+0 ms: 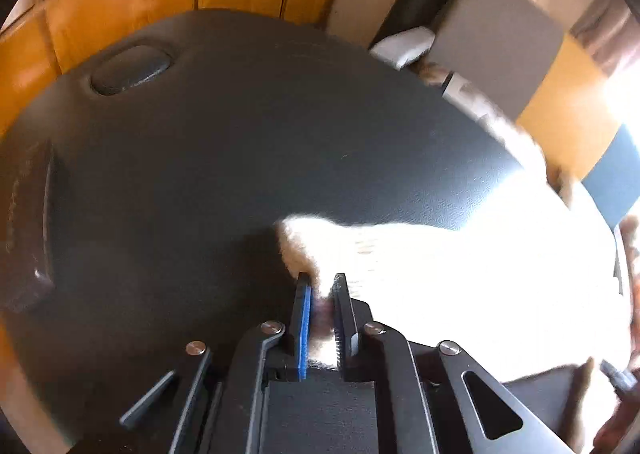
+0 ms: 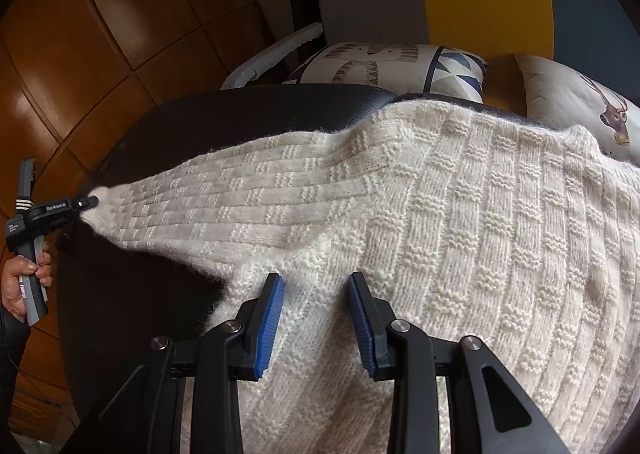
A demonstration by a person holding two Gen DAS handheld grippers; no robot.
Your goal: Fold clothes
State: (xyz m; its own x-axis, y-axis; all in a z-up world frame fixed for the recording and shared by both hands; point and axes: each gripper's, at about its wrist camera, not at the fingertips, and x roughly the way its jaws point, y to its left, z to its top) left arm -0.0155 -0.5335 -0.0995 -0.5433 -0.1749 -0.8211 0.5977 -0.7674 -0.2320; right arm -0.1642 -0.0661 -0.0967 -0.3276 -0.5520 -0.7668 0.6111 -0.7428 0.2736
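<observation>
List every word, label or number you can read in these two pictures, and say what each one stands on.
White print on the left gripper, on its black body: too small and blurred to read.
Small white label lower on the same gripper's body: unreadable.
Cream knitted sweater, two printed cushions, right gripper: pictures or patterns only, no text.
Left wrist view: no text.

Glare washes out most of the sweater (image 1: 460, 286) in the left wrist view, its knit unreadable. The cuff vanishes between the left tool (image 1: 322, 318) pads. Beyond the sweater, the pillows (image 1: 472, 89) smear into blur. Right wrist view: the sweater runs off the lower right edge.
</observation>
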